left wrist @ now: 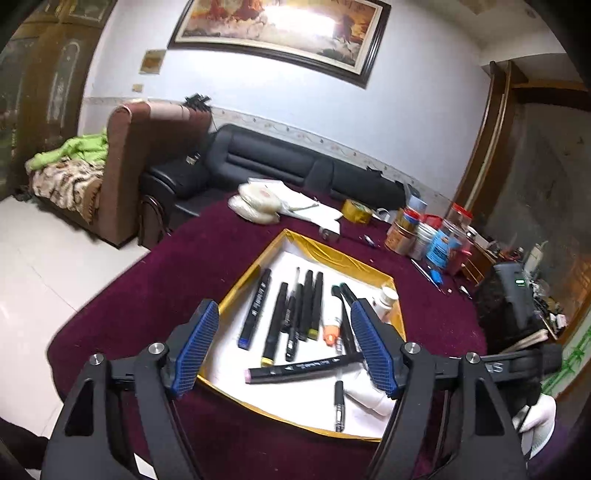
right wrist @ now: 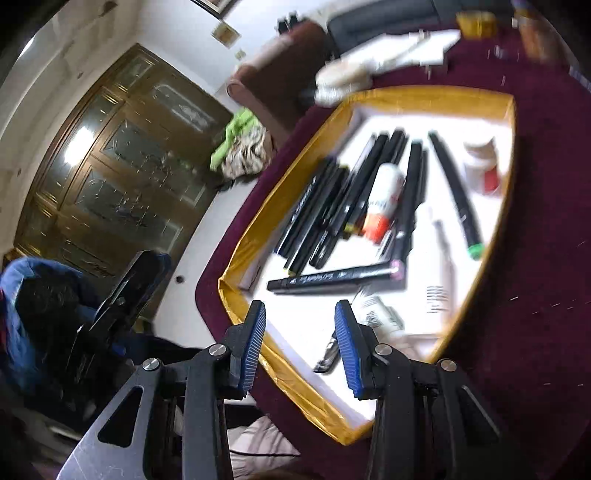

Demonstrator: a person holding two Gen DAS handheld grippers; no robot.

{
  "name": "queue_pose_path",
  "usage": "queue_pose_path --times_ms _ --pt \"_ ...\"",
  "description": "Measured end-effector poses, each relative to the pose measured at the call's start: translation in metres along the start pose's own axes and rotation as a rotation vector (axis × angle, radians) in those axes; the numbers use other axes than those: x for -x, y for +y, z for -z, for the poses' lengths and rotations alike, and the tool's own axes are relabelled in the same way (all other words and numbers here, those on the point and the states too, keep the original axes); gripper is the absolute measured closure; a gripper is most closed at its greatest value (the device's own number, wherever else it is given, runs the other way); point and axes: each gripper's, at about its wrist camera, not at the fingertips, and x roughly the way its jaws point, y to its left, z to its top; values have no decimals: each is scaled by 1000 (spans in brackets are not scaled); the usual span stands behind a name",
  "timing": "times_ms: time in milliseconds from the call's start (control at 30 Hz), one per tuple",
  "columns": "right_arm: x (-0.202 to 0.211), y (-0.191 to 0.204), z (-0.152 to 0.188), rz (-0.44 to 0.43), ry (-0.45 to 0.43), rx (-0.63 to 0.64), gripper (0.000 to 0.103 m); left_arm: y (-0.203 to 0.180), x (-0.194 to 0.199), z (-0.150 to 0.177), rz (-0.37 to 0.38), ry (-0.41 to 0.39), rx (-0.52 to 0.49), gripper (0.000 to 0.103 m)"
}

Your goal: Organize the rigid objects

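A home living room is showing here: a black sofa and a brown armchair are sitting against a pale wall, a large framed painting is hanging above, and ornate wooden doors, somewhat blurred, are standing beyond the maroon-covered table.

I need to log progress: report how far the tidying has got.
Done: most markers lie side by side in the gold-edged box, with a glue stick. In hand: nothing; the left hand-held gripper and right hand-held gripper are both open and empty. Left: one pink-tipped marker lies crosswise, and a pen lies loose.
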Motion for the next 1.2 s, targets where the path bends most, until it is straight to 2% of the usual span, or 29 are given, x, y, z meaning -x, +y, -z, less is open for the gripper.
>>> queue_pose_path --times_ms 200,267,333,400,467,500,533,567,600,667,700,733,767,833,867,933,1000,1100,1200 --pt "-41 -17 -28 47 80 -102 68 2 7 -4 -30 -39 -13 24" --pt "-50 -21 -38 66 79 -127 68 2 8 -6 -40 -45 -24 24" --pt "-55 -19 -46 98 55 -118 68 -1 12 -9 -78 -68 -46 24" --pt "-49 -12 -48 82 16 -96 68 -8 23 -14 -180 -138 -88 24" --pt "-33 -1 -45 94 -38 -45 68 -19 41 -18 -245 -220 -101 10" --pt "-27 3 -42 107 -60 -23 68 -24 49 -20 -240 -256 -86 5" --pt "-12 9 -36 131 -111 19 67 -29 54 -21 -196 -286 -55 0" --pt "-2 14 -31 152 -150 50 66 -31 54 -22 -154 -292 -33 0" --pt "7 17 -25 176 -185 76 61 -35 47 -24 -72 -276 -11 0" --pt "24 22 -11 226 -245 115 57 -43 24 -31 21 -193 -26 0" --pt "33 23 -4 250 -277 124 56 -49 12 -32 0 -147 -44 0" --pt "37 22 0 262 -292 123 55 -58 0 -30 -76 -106 -75 0" --pt "42 21 5 277 -306 121 54 -66 -7 -27 -159 -88 -108 0" --pt "48 19 16 317 -319 126 49 -79 -15 -17 -260 -75 -160 0" --pt "51 17 20 341 -327 131 47 -82 -17 -11 -279 -57 -169 0" --pt "56 16 31 390 -342 149 45 -81 -20 -2 -256 1 -138 0" --pt "56 14 38 409 -334 165 45 -79 -22 3 -263 40 -111 0" --pt "55 15 41 423 -318 172 45 -81 -25 4 -329 59 -118 0" --pt "57 18 47 428 -318 183 44 -81 -26 5 -338 70 -108 0"
